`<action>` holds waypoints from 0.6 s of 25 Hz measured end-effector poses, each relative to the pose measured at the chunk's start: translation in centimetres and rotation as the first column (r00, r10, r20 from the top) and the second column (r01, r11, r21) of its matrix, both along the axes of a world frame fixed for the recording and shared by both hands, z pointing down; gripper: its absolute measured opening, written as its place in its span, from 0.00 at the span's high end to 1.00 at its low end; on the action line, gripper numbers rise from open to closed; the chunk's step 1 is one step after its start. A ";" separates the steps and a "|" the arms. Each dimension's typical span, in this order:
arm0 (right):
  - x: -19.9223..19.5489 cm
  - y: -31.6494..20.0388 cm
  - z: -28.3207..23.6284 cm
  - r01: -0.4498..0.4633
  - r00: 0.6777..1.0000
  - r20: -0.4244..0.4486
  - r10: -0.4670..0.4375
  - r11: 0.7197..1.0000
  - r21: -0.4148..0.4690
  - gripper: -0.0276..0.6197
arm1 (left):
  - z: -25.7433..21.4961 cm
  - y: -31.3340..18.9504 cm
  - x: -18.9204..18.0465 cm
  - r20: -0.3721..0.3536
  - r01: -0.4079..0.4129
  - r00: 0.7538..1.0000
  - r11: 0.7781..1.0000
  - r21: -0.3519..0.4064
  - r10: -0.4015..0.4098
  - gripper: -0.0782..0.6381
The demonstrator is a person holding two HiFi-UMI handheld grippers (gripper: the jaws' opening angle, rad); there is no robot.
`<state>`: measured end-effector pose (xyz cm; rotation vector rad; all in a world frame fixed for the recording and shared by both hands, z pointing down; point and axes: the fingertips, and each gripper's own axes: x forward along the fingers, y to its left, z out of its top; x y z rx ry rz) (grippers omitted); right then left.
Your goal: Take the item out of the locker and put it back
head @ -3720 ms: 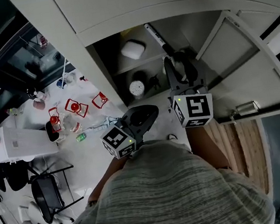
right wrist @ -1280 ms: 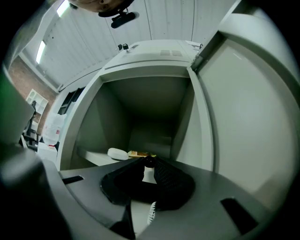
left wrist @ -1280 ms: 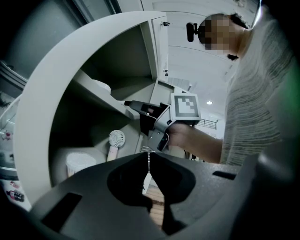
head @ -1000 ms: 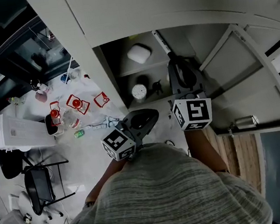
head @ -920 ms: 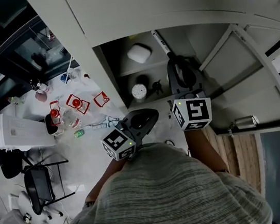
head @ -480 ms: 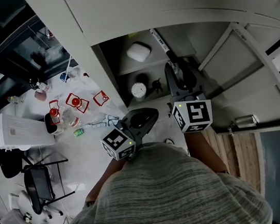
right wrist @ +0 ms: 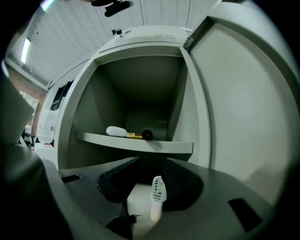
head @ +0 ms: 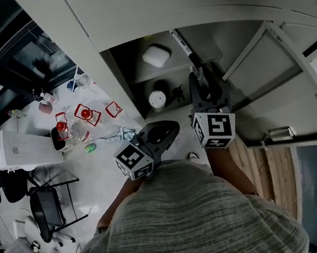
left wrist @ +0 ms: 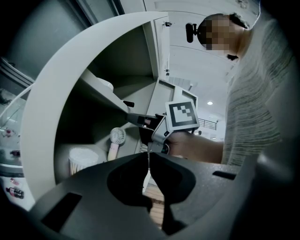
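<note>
Fan [right wrist: 157, 196]: stands in the lower compartment of the locker [head: 105, 72], under the shelf [right wrist: 140, 144]. I take this fan for the item to lift out, since the open jaws face it.
Long axis: upright, handle down and grille head up. The right gripper view sees it edge-on, so its thin side runs across the gap.
Right gripper [right wrist: 151, 161]: released, with the jaws apart and clasping nothing. They have just been opening. It points level into the locker mouth, just below the shelf.
Fan against fingers: the fan shows inside the gap of the right gripper, closer to the right-hand jaw, ahead of the tips and lower. No pad touches it. That view does not settle how far ahead it is. The left gripper view shows it below and beyond the tips, apart from them.
Marker [head: 185, 49]: this marker lies on the shelf above the jaws, clear of them. Its long axis runs out toward the opening, with its butt end facing the gripper.
Case [right wrist: 116, 131]: white, on the same shelf, left of the marker.
Left gripper [left wrist: 148, 159]: clenched, jaws together on nothing, outside the locker by the person's body.
Nearer hand: the right, plainly.
Coming move: probably forward and a little down, so the pads flank the flat faces. A sideways brush could tip so slim a thing.
</note>
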<state>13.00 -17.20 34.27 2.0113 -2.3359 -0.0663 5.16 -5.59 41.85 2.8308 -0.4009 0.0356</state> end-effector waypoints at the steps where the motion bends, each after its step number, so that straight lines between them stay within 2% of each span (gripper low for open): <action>1: 0.1 -0.1 0.3 -0.014 1.000 -0.004 0.014 1.000 -0.010 0.75 | 0.0 0.0 -0.1 0.002 -0.004 1.000 1.000 -0.001 0.004 0.88; 10: 0.3 -1.0 3.2 -0.106 0.994 -0.012 0.106 0.988 -0.113 0.67 | 0.4 -0.1 -1.8 0.013 -0.048 0.999 0.999 -0.002 0.048 0.88; 15: 0.7 -1.3 4.6 -0.188 0.982 -0.041 0.184 0.973 -0.135 0.66 | 0.4 0.1 -2.4 0.029 -0.112 0.993 0.994 0.016 0.111 0.88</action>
